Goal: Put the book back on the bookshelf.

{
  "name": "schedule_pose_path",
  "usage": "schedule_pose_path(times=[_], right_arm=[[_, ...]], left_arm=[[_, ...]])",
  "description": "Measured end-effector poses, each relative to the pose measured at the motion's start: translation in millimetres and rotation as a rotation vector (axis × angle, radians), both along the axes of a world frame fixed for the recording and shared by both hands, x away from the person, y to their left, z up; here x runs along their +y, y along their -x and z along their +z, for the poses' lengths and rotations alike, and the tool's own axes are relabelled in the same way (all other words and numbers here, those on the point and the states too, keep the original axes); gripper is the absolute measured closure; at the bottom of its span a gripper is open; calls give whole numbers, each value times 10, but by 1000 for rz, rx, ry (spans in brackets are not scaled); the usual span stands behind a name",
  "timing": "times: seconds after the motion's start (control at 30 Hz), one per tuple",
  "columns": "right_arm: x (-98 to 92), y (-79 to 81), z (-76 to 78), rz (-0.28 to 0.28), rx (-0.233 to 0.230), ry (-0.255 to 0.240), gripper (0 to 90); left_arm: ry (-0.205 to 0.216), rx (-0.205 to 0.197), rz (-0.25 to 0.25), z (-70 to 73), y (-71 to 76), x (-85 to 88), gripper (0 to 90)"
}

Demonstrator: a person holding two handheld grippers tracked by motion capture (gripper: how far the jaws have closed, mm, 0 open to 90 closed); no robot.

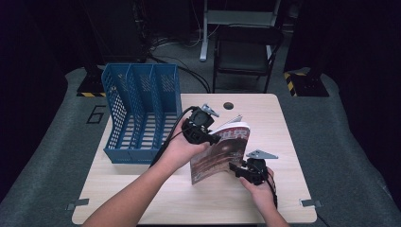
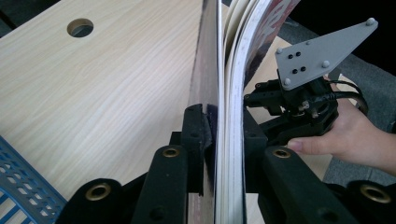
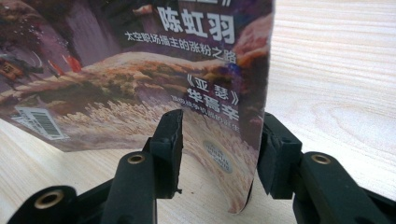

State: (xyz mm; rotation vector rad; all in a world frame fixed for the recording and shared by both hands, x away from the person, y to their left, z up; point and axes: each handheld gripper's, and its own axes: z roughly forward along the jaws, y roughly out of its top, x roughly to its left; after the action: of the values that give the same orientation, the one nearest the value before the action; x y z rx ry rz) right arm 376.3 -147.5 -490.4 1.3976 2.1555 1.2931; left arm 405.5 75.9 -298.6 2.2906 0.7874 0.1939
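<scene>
Curled glossy magazine [image 3: 140,70], brown cover, Chinese print

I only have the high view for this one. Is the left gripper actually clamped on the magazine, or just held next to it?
Observer: Clamped. The left gripper view shows the left gripper with both pads pressing the magazine, seen edge-on.
Operator: And the right one?
Observer: The right gripper straddles the cover's lower edge, with a gap beside one pad, so it looks open.
Operator: Any print down there?
Observer: A barcode near the cover's lower corner.
</scene>
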Motion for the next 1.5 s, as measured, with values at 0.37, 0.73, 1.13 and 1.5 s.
schedule_pose_path(times=[0.37, 0.73, 1.13, 1.5], right_arm=[[-5, -4, 0, 1, 0, -5, 554], [-8, -3, 0, 0, 2, -5, 548], [-43, -20, -21, -32, 17, 0, 502], [-71, -29, -48, -42, 33, 4, 492]], left_arm=[[-28, -17, -15, 13, 11, -13, 824], [-41, -27, -27, 18, 4, -19, 834], [-55, -35, -38, 29, 0, -18, 837], [-61, -46, -22, 82, 1, 49, 837]])
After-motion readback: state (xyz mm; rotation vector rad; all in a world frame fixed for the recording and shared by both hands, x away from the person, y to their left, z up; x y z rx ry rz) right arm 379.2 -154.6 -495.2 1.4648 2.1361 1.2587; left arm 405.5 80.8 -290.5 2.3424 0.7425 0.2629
